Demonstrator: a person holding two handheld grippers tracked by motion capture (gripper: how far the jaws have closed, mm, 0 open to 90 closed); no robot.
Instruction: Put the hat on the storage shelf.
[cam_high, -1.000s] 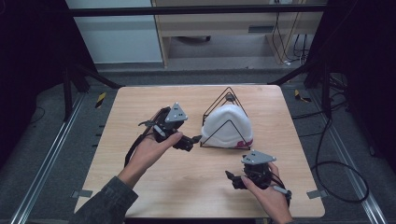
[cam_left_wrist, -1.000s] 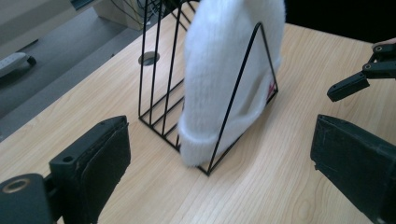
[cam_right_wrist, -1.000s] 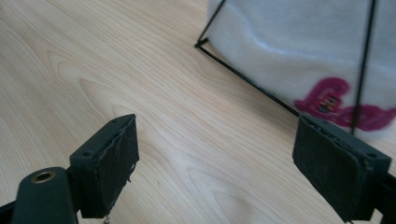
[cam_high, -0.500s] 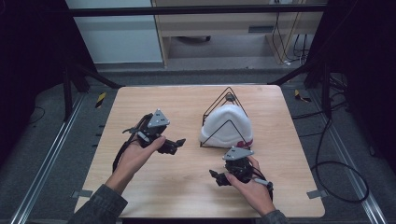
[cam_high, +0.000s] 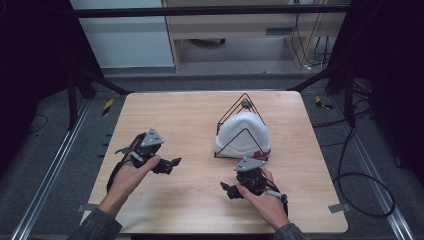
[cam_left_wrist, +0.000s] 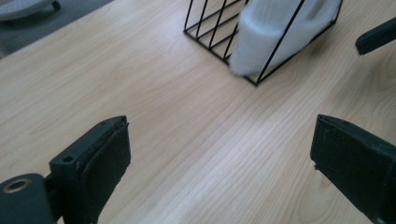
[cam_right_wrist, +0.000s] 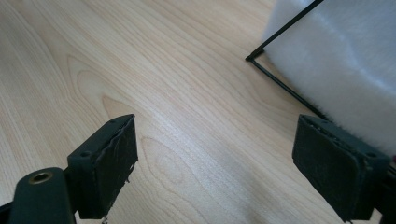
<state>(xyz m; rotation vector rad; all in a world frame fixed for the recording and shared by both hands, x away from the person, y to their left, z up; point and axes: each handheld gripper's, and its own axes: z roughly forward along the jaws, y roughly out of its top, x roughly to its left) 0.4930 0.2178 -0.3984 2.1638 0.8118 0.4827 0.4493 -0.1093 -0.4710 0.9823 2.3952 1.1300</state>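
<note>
A black wire triangular rack (cam_high: 244, 103) stands right of the table's middle. A white fleecy item (cam_high: 244, 134) with a red patch at its lower right sits inside it. My left gripper (cam_high: 170, 166) is open above the bare wood at the front left, well clear of the rack. In the left gripper view the left gripper (cam_left_wrist: 219, 126) holds nothing, and the rack (cam_left_wrist: 212, 32) and white item (cam_left_wrist: 280, 28) lie ahead. My right gripper (cam_high: 227, 191) is open just in front of the rack. In the right gripper view the right gripper (cam_right_wrist: 215, 122) is empty, with the white item (cam_right_wrist: 345, 51) close at right.
The wooden table (cam_high: 190, 115) carries nothing besides the rack. Black frame legs (cam_high: 80, 80) stand off its far corners, and cables (cam_high: 350, 165) trail on the floor at right. A tip of the other gripper (cam_left_wrist: 376, 35) shows at the upper right of the left gripper view.
My left gripper has drawn back from the rack toward the front left. My right gripper has shifted left along the front of the table. Both stay open.
</note>
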